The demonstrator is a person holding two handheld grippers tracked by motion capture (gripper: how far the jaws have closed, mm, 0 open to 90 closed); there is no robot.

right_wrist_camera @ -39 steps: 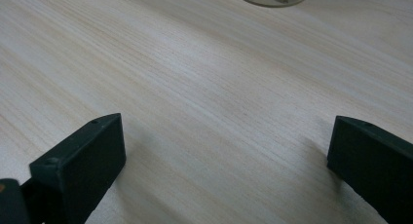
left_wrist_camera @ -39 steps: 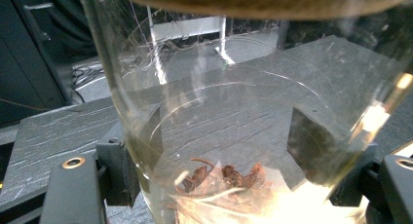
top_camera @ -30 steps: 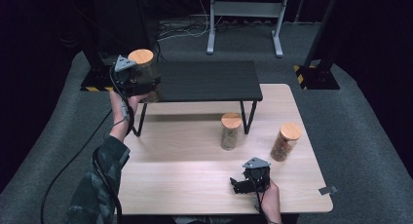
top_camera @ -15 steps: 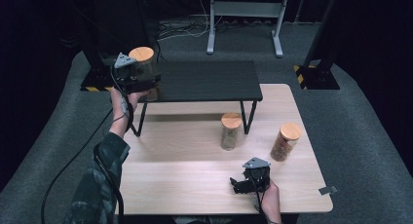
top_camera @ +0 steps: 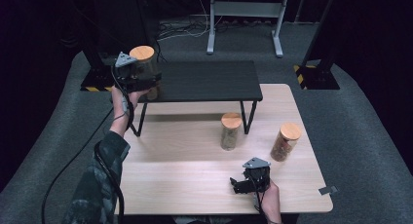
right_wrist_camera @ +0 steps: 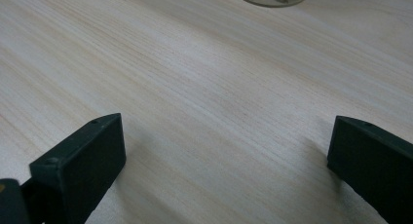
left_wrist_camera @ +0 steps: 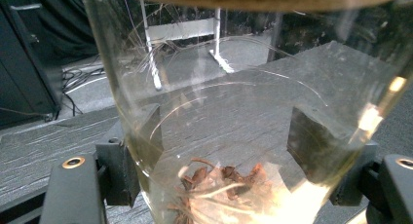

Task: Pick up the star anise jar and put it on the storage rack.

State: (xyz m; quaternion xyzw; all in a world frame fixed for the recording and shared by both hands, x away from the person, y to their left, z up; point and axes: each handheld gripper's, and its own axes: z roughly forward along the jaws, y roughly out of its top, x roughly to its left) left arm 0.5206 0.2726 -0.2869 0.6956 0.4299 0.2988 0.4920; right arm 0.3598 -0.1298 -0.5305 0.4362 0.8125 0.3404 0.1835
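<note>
- Jar [top_camera: 144, 65], a clear glass one with a wooden lid, is sitting in the upper left of the high view, gripped by the left gripper [top_camera: 139, 78] over the left end of the black shelf [top_camera: 204, 80]; whether its base is touching the shelf top I cannot tell.
- In the left gripper view the fingers [left_wrist_camera: 134, 151] are pressing on both sides of the glass low on its body, with dried brown bits lying at the bottom.
- To do this step well, I judge the jar should be kept upright and lowered until its base is resting flat, well in from the shelf edge, before the fingers are loosened.
- Left forearm is reaching up from the lower left of the frame, wrist raised.
- Right gripper [top_camera: 243, 182] is resting low on the wooden surface [top_camera: 185, 165] at the bottom centre, its fingers [right_wrist_camera: 80, 158] standing wide apart and holding nothing.
- Two other lidded jars [top_camera: 231, 131] are standing on the surface right of centre.
</note>
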